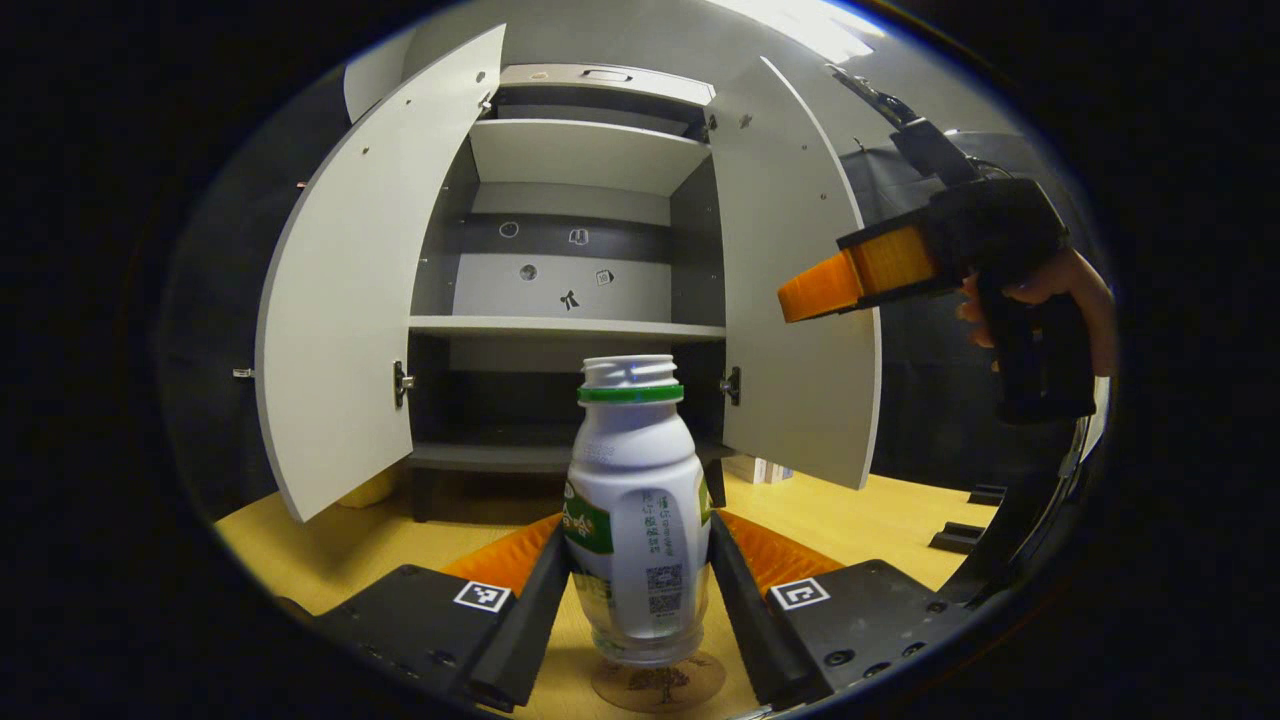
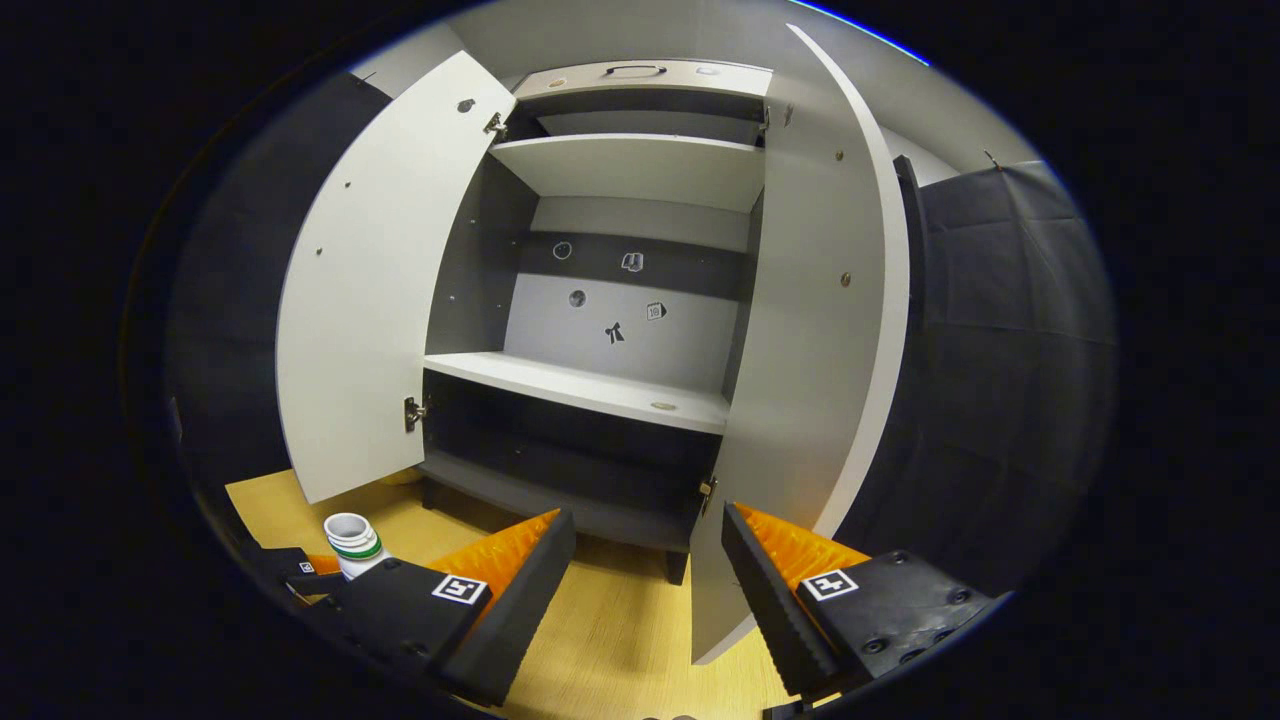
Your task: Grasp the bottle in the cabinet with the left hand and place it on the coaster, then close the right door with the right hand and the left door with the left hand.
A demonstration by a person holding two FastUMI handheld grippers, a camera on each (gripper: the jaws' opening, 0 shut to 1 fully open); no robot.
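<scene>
The bottle [image 1: 638, 510] is held upright between the two fingers of the left gripper [image 1: 640, 590], which press on its sides. It is set on the round coaster [image 1: 657, 686] on the yellow table [image 1: 330, 550]. The right gripper [image 2: 648, 580] is held with its fingers spread apart, near the open right door [image 2: 810, 330]. The left door [image 2: 370, 290] of the cabinet [image 2: 600, 390] is open too.

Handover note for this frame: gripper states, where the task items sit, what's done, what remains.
Left gripper: fingers on both sides of the bottle, apparently shut on it; not released.
Right gripper: open, empty, raised in front of the right door.
Bottle: out of the cabinet, upright on the coaster on the wooden tabletop.
Both doors stand open; left door untouched.
Done: bottle brought to the coaster.
Left: release the bottle, close the right door with the right gripper, then the left door with the left.
</scene>
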